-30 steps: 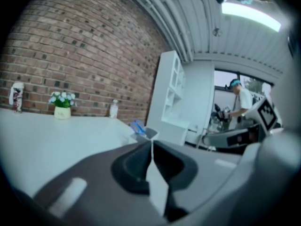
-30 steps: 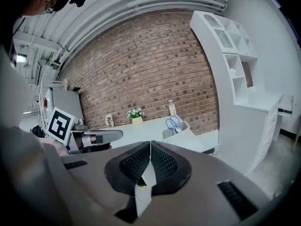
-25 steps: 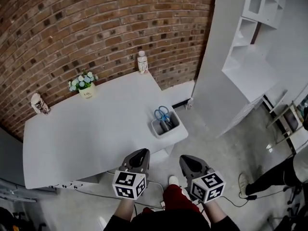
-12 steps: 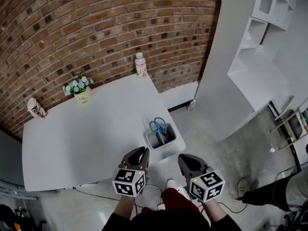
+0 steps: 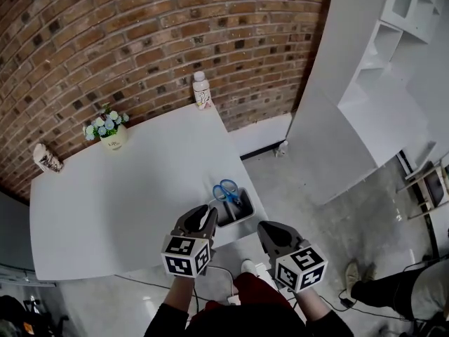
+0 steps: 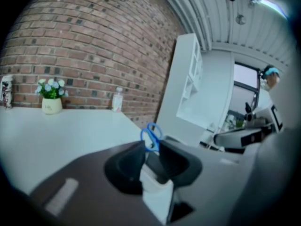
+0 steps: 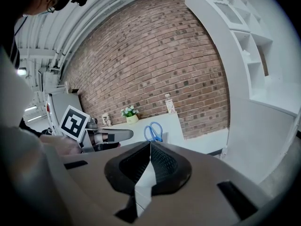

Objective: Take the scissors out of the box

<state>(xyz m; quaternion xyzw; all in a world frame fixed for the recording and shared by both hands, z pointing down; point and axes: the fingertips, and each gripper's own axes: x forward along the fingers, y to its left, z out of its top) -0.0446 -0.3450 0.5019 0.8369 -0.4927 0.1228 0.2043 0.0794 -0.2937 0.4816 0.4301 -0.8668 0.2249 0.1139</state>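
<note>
Nearest are the two marker cubes, held side by side above the grey floor (image 5: 316,188). The left gripper (image 5: 205,213) reaches over the near edge of the table (image 5: 105,202), and its tips lie just beside the near left corner of the box (image 5: 237,222). Its jaws stand spread and have just been opening. Nothing is between them, and in the left gripper view the blue scissor handles show beyond the gap. The right gripper (image 5: 266,229) hangs off the table's edge, just short of the box. Its jaws are pressed together at the tips and empty, as the right gripper view shows. The box is small, open-topped and light-walled, and it sits at the near right corner of the white table. The scissors (image 5: 226,191) stand upright in it, blades down inside. Their blue handles stick up above the far rim. Neither gripper touches them. Farther back, well apart from the box, a pot of flowers (image 5: 112,136) sits near the table's far edge. A small patterned object (image 5: 45,159) is at the far left corner. A bottle (image 5: 202,90) with a white cap stands at the far right corner, close to the brick wall (image 5: 140,34). A white shelf unit (image 5: 393,62) rises to the right. Another person's leg (image 5: 382,286) shows at the lower right.
</note>
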